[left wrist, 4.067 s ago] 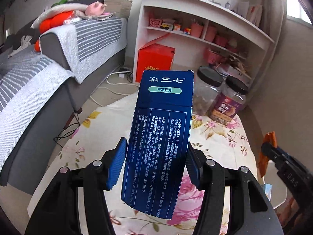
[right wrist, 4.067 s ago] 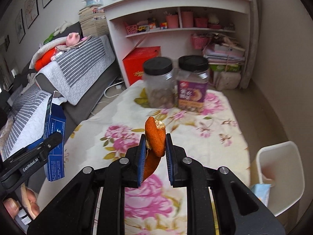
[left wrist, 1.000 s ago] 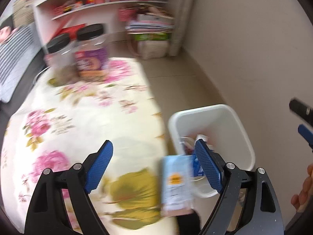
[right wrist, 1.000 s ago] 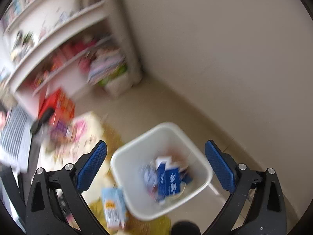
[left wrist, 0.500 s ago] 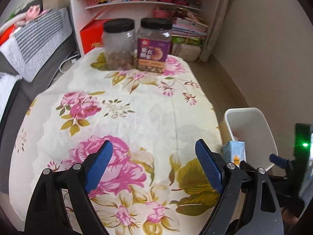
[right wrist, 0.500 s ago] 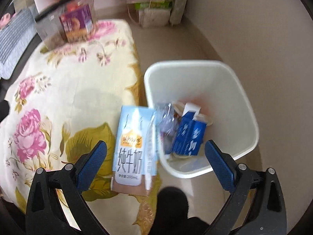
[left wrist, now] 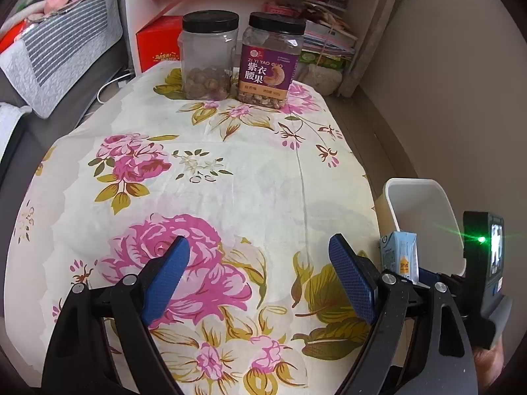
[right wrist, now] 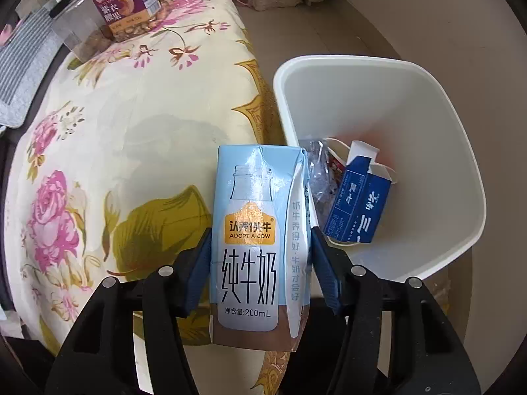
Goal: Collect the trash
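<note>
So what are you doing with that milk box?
Tidying up trash. The right gripper is squeezing a light blue milk carton at the edge of the flowery table, right beside the white bin on the floor. A blue box and some crinkly plastic are already inside the bin. The left gripper is open and empty above the table. Two big jars stand at the far end.
</note>
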